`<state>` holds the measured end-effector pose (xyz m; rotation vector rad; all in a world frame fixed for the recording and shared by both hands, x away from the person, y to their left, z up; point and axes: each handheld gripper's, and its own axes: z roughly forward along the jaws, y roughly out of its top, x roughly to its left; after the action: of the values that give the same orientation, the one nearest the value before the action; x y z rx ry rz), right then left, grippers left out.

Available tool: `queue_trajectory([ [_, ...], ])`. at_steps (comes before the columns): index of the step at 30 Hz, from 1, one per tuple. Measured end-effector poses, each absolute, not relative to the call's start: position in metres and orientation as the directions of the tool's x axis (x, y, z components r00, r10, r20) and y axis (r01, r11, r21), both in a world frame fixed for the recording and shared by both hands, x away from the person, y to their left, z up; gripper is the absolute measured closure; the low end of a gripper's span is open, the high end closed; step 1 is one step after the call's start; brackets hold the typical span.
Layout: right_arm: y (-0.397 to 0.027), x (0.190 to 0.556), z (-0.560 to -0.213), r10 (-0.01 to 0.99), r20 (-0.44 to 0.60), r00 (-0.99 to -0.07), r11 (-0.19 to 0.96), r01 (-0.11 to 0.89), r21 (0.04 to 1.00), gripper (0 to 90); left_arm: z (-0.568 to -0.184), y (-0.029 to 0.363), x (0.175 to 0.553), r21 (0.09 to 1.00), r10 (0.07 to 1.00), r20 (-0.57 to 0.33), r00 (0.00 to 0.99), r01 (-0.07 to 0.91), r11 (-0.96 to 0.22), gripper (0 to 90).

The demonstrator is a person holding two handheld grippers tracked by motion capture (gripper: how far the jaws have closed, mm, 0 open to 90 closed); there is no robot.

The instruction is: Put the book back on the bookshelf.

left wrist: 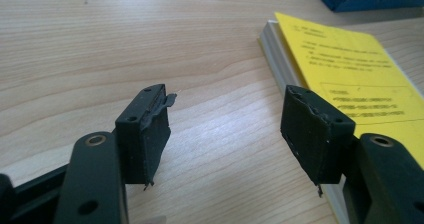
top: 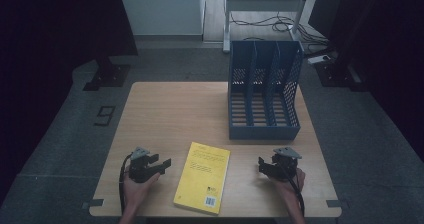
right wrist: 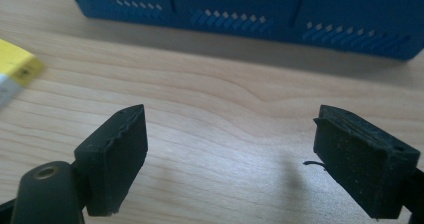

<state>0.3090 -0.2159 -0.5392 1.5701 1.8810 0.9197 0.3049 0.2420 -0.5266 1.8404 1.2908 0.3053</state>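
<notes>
A yellow book (top: 202, 184) lies flat near the front edge of the wooden table (top: 175, 114), between my two hands. My left gripper (top: 161, 165) rests on the table to the book's left, jaws open with nothing between them. In the left gripper view the left gripper (left wrist: 235, 129) hovers over bare wood, and the book (left wrist: 350, 84) lies just past the right jaw. My right gripper (top: 264, 166) sits to the right of the book, open and empty. The right gripper (right wrist: 245, 154) faces the blue file rack (right wrist: 260, 9), with a corner of the book (right wrist: 15, 66) at far left.
The blue file rack (top: 263, 89) with three slots stands upright at the table's back right. Beyond the table are a white metal frame (top: 265, 4) with cables on the floor and dark stands at both sides.
</notes>
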Motion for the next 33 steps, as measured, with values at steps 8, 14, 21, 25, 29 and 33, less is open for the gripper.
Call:
queue_trajectory([
  [8, -0.206, 0.304, -0.530, 0.976, 0.048, -0.214, 0.094, 0.607, 0.789, 14.4, -0.523, 0.238, 0.301, 0.754, 0.830, -0.297, 0.472, 0.649, -0.100, 36.0],
  [14, -0.194, 0.303, -0.526, 0.966, 0.070, -0.247, 0.095, 0.597, 0.797, 15.4, -0.520, 0.234, 0.301, 0.761, 0.821, -0.289, 0.492, 0.639, -0.115, 36.4],
  [21, -0.182, 0.300, -0.523, 0.959, 0.074, -0.275, 0.105, 0.583, 0.806, 16.1, -0.519, 0.227, 0.300, 0.762, 0.809, -0.289, 0.512, 0.634, -0.128, 36.1],
  [25, -0.172, 0.300, -0.524, 0.950, 0.078, -0.303, 0.121, 0.586, 0.801, 16.2, -0.519, 0.224, 0.299, 0.762, 0.803, -0.288, 0.522, 0.632, -0.138, 35.7],
  [29, -0.164, 0.299, -0.524, 0.943, 0.088, -0.322, 0.125, 0.583, 0.803, 16.5, -0.519, 0.223, 0.300, 0.762, 0.802, -0.289, 0.523, 0.633, -0.138, 35.6],
  [33, -0.153, 0.297, -0.526, 0.929, 0.103, -0.355, 0.135, 0.585, 0.800, 16.9, -0.515, 0.222, 0.298, 0.777, 0.796, -0.294, 0.529, 0.618, -0.124, 36.2],
])
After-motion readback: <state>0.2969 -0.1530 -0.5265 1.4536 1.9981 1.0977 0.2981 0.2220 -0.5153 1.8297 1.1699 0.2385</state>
